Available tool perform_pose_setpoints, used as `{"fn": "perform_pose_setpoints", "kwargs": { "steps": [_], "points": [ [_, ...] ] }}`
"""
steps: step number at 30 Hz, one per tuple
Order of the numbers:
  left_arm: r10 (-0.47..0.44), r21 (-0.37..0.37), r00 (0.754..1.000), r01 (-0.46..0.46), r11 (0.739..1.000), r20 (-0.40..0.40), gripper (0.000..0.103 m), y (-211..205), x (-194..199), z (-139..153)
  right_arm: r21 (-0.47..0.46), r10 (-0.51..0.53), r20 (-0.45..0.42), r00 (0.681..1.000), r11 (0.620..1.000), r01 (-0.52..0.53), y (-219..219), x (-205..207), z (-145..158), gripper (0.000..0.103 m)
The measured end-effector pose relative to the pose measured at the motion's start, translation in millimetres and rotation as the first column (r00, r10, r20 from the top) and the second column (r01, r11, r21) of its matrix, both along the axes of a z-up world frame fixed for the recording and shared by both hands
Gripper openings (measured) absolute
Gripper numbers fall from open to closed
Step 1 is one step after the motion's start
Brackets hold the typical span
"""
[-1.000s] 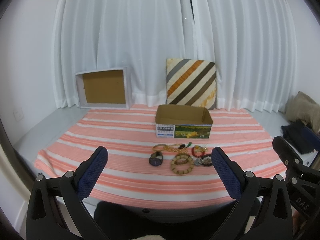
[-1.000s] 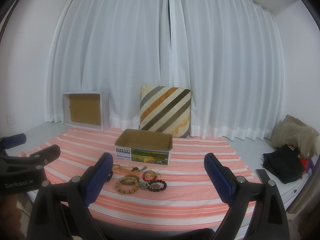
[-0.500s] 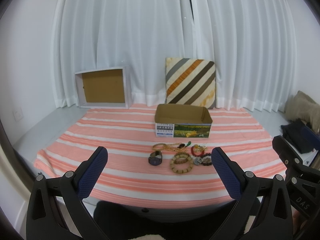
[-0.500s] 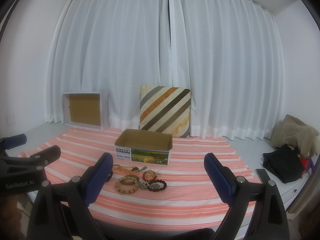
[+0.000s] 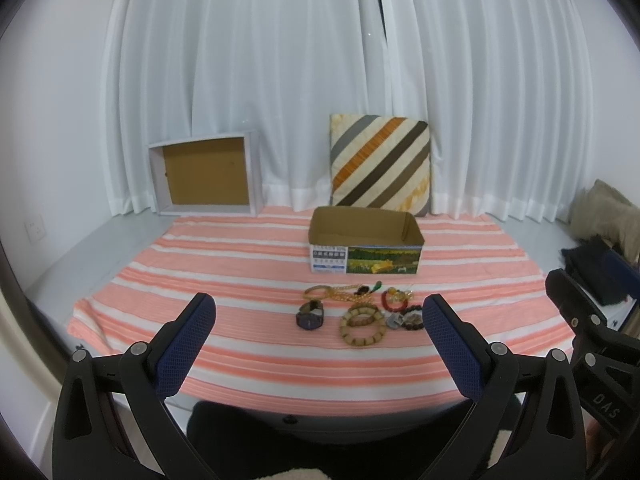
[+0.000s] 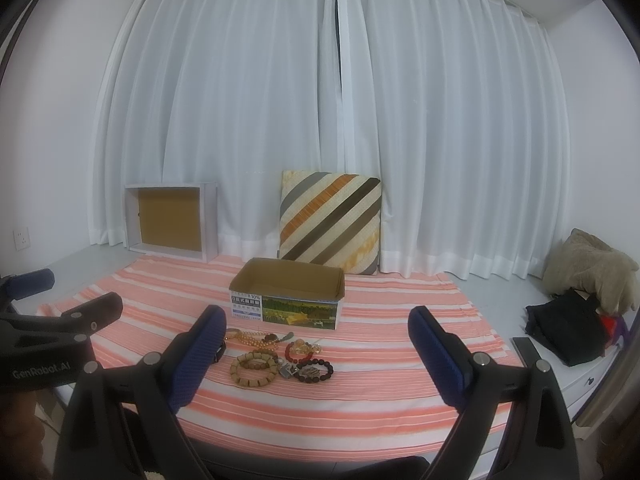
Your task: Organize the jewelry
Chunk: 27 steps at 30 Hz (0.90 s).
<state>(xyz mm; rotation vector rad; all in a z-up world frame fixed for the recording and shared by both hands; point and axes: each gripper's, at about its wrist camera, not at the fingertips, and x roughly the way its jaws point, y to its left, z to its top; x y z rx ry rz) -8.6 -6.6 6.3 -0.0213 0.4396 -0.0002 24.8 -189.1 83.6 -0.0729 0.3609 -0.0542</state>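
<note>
A pile of jewelry lies on the striped cloth in front of an open cardboard box (image 5: 366, 236) (image 6: 286, 294): a dark watch (image 5: 311, 315), wooden bead bracelets (image 5: 363, 320) (image 6: 254, 367), a red bracelet (image 5: 394, 298) (image 6: 299, 352), a dark bead bracelet (image 6: 315, 371) and an amber bead strand (image 5: 344, 291) (image 6: 252, 337). My left gripper (image 5: 316, 316) is open and empty, well short of the pile. My right gripper (image 6: 316, 328) is open and empty, also short of it.
The pink striped cloth (image 5: 240, 276) covers a low platform. A striped cushion (image 5: 380, 164) and a white-framed box (image 5: 206, 174) lean on the curtain behind. Dark clothes and a beige bundle (image 6: 580, 300) lie at the right.
Both views have barely shifted; the jewelry pile sits slightly lower and closer in the left wrist view. Both grippers stay open.
</note>
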Motion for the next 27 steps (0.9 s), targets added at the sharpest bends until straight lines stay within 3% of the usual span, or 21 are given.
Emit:
{"fn": "perform_pose_setpoints", "kwargs": {
  "steps": [27],
  "points": [
    [-0.02, 0.018, 1.0, 0.02, 1.0, -0.02, 0.103, -6.2, -1.5, -4.8, 0.007, -0.004, -0.005, 1.0, 1.0, 0.004, -3.2, -0.3, -4.3, 0.094]
  ]
}}
